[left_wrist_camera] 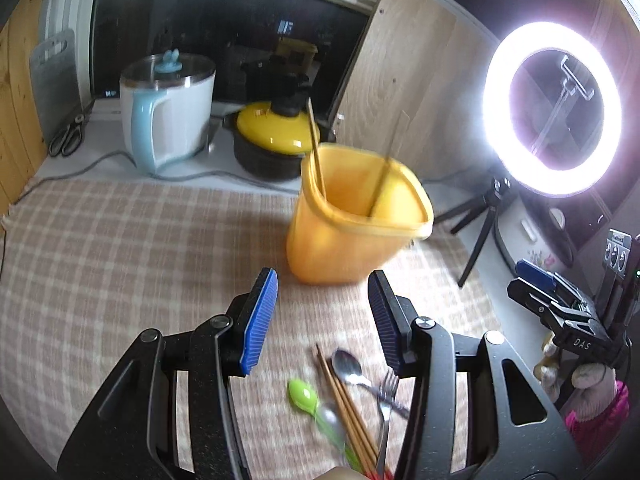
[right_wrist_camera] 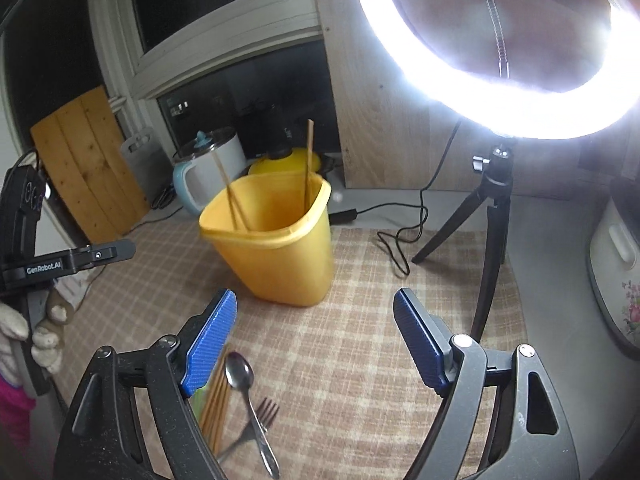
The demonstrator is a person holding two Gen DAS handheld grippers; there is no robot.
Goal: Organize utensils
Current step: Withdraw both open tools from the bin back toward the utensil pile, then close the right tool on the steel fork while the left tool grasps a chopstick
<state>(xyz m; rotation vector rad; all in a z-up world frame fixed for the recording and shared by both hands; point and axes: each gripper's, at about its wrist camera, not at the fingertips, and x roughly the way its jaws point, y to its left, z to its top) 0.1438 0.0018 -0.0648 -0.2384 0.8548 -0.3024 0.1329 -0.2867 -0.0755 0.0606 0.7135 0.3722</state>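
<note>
A yellow plastic container (left_wrist_camera: pixel 352 220) (right_wrist_camera: pixel 272 240) stands on the checked cloth with two chopsticks (left_wrist_camera: pixel 316 152) (right_wrist_camera: pixel 308 160) leaning inside. In front of it lie loose utensils: a metal spoon (left_wrist_camera: pixel 348 366) (right_wrist_camera: pixel 240 376), a fork (left_wrist_camera: pixel 386 400) (right_wrist_camera: pixel 266 410), several wooden chopsticks (left_wrist_camera: pixel 344 400) (right_wrist_camera: pixel 218 400) and a green plastic spoon (left_wrist_camera: pixel 304 396). My left gripper (left_wrist_camera: pixel 324 316) is open and empty above the pile. My right gripper (right_wrist_camera: pixel 316 340) is open and empty, just right of the pile.
A white and blue electric pot (left_wrist_camera: pixel 168 112), a black pot with a yellow lid (left_wrist_camera: pixel 272 140) and scissors (left_wrist_camera: pixel 68 136) sit at the back. A ring light (left_wrist_camera: pixel 552 108) (right_wrist_camera: pixel 500 40) on a tripod (right_wrist_camera: pixel 488 216), its cable (right_wrist_camera: pixel 396 240) and a flowered appliance (right_wrist_camera: pixel 616 272) stand to the right.
</note>
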